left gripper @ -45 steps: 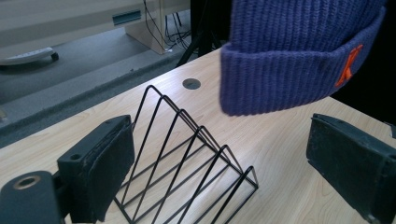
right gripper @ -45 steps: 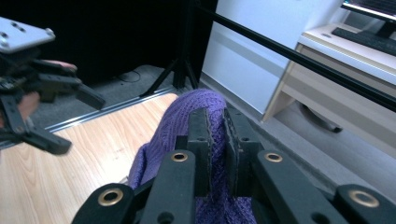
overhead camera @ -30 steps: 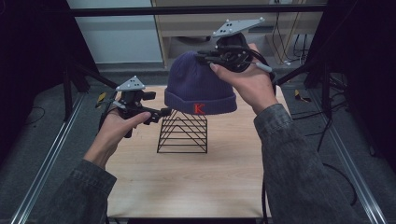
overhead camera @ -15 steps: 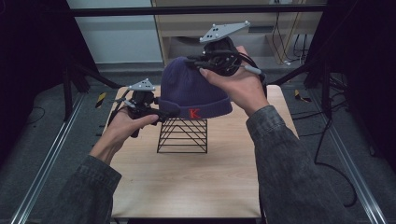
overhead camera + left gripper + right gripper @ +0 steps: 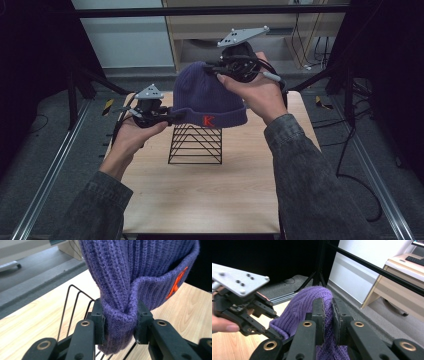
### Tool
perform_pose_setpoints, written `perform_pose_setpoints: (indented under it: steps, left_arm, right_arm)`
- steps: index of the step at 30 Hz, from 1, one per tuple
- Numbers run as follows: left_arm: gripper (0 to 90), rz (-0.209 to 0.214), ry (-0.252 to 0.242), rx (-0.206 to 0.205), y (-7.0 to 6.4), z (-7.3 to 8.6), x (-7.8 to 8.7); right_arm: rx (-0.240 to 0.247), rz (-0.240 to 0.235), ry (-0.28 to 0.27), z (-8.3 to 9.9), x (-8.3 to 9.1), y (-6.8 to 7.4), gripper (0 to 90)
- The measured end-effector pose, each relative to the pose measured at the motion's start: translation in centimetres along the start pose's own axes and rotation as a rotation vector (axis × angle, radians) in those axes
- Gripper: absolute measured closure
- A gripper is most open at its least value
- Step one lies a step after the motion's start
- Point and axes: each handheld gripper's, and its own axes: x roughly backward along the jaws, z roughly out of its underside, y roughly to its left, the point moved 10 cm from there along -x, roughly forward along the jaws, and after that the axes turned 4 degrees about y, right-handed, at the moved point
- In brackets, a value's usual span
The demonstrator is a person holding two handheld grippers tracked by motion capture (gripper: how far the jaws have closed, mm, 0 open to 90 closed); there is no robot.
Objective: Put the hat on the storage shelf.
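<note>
One purple knit beanie (image 5: 210,97) hangs in the air above one black wire rack (image 5: 196,144), which stands on the wooden surface (image 5: 200,195). Two grippers hold the beanie. The left gripper (image 5: 165,117) is clenched on the folded cuff at the beanie's left edge; in the left gripper view its two jaws pinch a bunched fold of cuff (image 5: 120,317). The right gripper (image 5: 220,70) grasps the crown, and the right gripper view shows knit squeezed between both jaws. One orange letter K (image 5: 208,120) marks the cuff, facing the person.
</note>
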Motion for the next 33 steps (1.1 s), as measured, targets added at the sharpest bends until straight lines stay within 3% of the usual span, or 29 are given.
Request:
perform_pose_setpoints:
  steps: [8,15,33]
  left_arm:
    - [67.4,-0.043,0.000,-0.002,0.2,-0.2,1.3]
    - [67.5,-0.047,0.008,-0.007,0.3,-0.2,1.8]
    - [68.4,-0.076,0.046,0.006,1.5,1.5,1.5]
  right_arm:
    - [-0.007,0.027,0.029,0.9,-1.0,-0.3,81.1]
    - [-0.018,0.033,0.039,0.8,-1.8,-0.6,81.0]
    - [-0.039,0.014,0.091,2.4,-4.4,-0.4,80.5]
